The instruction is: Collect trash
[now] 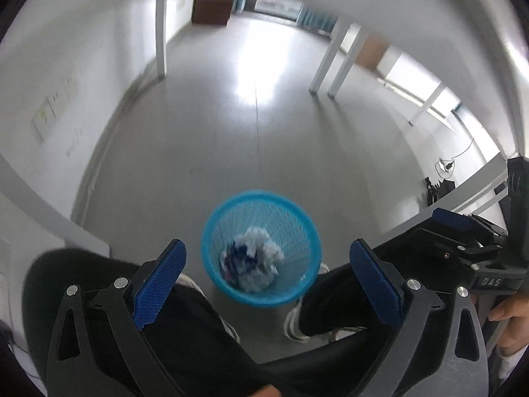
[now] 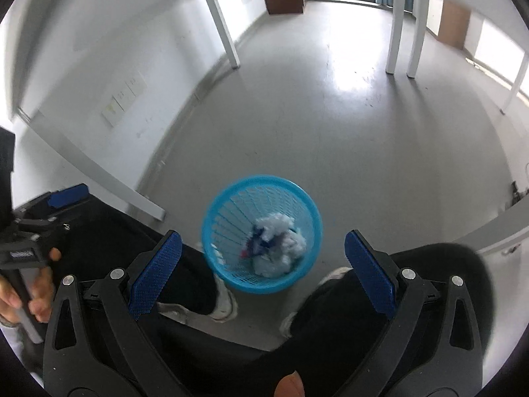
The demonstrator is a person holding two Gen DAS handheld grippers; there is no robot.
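1. My left gripper [image 1: 267, 271] and right gripper [image 2: 263, 258] both hang with jaws spread wide, holding nothing.
2. The blue basket [image 1: 211, 231] stands on the floor [image 1: 264, 152] between my shoes, crumpled trash [image 1: 256, 258] inside.
3. I see bare floor beyond its rim; table legs [image 1: 325, 63] stand well apart.

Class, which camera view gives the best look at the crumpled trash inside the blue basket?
The right wrist view: the crumpled trash is sharper against the blue basket. The left wrist view shows the same white-and-blue wad, but blurrier.
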